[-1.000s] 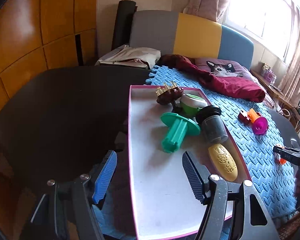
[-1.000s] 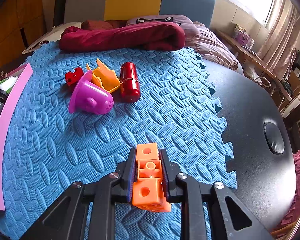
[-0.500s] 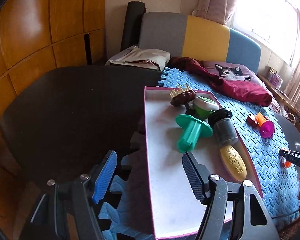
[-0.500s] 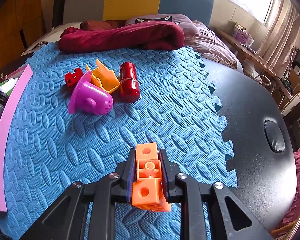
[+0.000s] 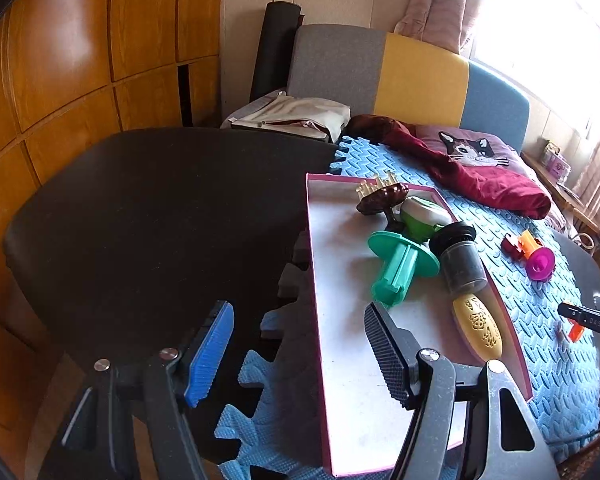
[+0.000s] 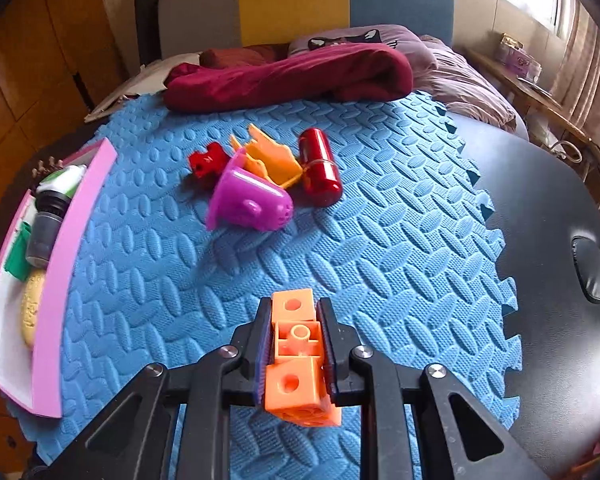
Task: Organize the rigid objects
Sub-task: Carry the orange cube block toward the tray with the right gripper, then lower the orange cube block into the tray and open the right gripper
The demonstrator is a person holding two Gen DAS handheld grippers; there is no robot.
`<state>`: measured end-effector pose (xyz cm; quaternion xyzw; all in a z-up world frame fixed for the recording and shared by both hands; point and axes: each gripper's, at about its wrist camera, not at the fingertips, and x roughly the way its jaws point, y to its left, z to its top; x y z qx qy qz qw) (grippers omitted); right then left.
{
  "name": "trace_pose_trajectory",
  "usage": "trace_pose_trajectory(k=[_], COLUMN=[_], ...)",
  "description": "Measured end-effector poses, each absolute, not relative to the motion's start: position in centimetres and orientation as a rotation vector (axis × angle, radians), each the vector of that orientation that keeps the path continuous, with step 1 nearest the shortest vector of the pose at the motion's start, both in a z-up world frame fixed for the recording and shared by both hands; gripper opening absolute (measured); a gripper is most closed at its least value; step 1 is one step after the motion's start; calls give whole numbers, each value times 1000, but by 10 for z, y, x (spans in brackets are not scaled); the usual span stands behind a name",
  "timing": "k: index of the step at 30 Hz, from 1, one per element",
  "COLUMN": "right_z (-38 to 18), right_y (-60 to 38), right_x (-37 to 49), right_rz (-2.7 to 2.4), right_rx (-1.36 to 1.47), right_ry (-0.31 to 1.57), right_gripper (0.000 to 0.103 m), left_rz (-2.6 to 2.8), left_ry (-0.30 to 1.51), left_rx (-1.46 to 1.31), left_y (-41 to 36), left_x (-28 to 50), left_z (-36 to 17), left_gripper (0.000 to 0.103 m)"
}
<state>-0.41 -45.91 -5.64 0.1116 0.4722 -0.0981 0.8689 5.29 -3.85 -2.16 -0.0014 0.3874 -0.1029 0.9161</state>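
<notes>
My right gripper (image 6: 295,309) is shut on an orange block piece (image 6: 298,360) and holds it just above the blue foam mat (image 6: 380,240). Farther off on the mat lie a purple cup (image 6: 252,204), an orange scoop (image 6: 274,160), a red cylinder (image 6: 320,166) and a small red piece (image 6: 206,160). My left gripper (image 5: 296,346) stands open with nothing in it over the near left edge of the pink-rimmed tray (image 5: 340,320). Inside the tray are a brown comb (image 5: 382,196), a green and white tub (image 5: 420,216), a teal plunger (image 5: 400,264), a dark jar (image 5: 460,266) and a yellow oval (image 5: 478,330).
The mat covers part of a black table (image 5: 160,208), bare on the left and at the right (image 6: 560,220). A maroon cloth (image 6: 292,76) and a cat cushion (image 5: 468,148) lie at the mat's far edge. Behind are a sofa back and a wooden wall.
The right gripper has tipped a little with the orange block still clamped, so more of the tray shows at the left. The left view has swung slightly left; its jaws stand as before.
</notes>
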Motion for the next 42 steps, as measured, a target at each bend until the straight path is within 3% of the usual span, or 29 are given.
trace_pose_trajectory(k=[20, 31, 42], right_z=[21, -42, -59], right_y=[-274, -190, -196], right_x=[23, 84, 96], right_rz=[247, 321, 209], right_rx=[147, -15, -29], right_ry=[832, 1036, 977], right_gripper=[21, 21, 25], left_rz=[-198, -157, -170], left_ry=[797, 810, 809], left_rx=[-42, -75, -54], left_y=[-20, -1, -6], left_x=[57, 63, 61], left_z=[-24, -30, -32], left_gripper=[69, 69, 69])
